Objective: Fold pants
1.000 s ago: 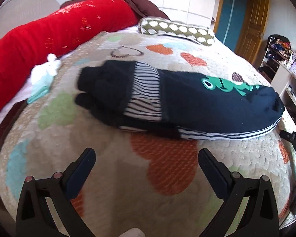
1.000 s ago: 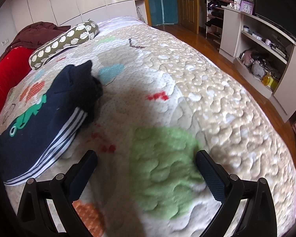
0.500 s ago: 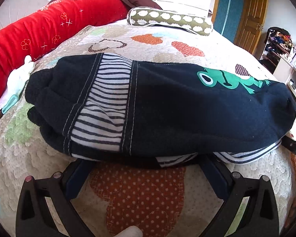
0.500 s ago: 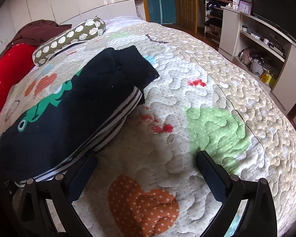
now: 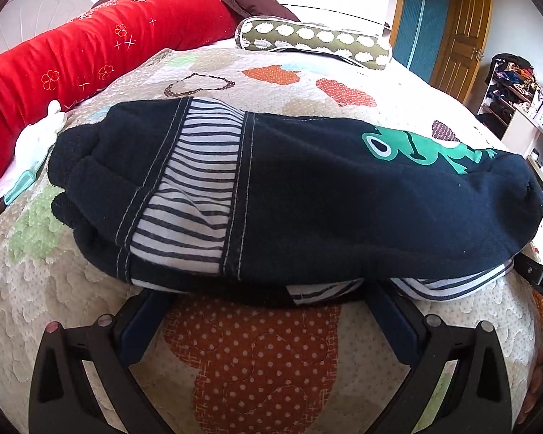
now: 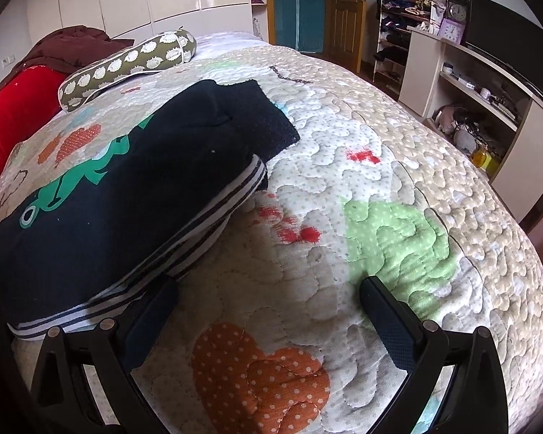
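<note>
Both grippers stand wide open, holding nothing. The left gripper [image 5: 268, 307] sits at the near edge of the folded pants [image 5: 307, 195]; the right gripper [image 6: 268, 303] is beside the waistband. For a neat fold, each should probably slide fully under all layers before closing.

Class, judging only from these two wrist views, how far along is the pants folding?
Done: the pants lie doubled lengthwise on the quilt. In hand: the open left gripper is at their near edge; the right gripper is open, holding nothing. Left: the crosswise fold.
</note>
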`<state>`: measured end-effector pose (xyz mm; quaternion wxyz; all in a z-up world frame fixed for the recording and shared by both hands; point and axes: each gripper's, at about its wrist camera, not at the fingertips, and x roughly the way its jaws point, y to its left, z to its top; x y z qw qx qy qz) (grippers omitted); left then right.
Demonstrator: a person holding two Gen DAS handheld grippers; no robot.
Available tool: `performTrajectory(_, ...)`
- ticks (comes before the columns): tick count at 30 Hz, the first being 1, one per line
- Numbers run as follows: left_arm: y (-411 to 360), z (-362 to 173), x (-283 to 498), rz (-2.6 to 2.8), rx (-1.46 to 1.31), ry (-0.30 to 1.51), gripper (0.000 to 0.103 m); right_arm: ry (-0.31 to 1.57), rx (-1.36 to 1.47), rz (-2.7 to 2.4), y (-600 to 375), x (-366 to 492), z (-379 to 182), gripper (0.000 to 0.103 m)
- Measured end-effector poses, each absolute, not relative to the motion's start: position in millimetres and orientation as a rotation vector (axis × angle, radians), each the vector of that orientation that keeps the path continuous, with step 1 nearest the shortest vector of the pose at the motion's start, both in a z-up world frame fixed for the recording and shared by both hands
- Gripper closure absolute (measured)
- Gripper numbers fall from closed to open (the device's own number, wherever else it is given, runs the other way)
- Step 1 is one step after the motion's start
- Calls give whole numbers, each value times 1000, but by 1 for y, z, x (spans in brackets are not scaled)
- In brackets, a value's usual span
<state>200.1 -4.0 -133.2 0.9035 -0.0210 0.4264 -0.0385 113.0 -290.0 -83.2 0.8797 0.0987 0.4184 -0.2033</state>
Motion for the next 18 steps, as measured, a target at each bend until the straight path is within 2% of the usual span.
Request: performTrajectory(18, -8, -133, 197, -64, -17, 878, 0, 850, 229, -381, -292, 102, -81, 0)
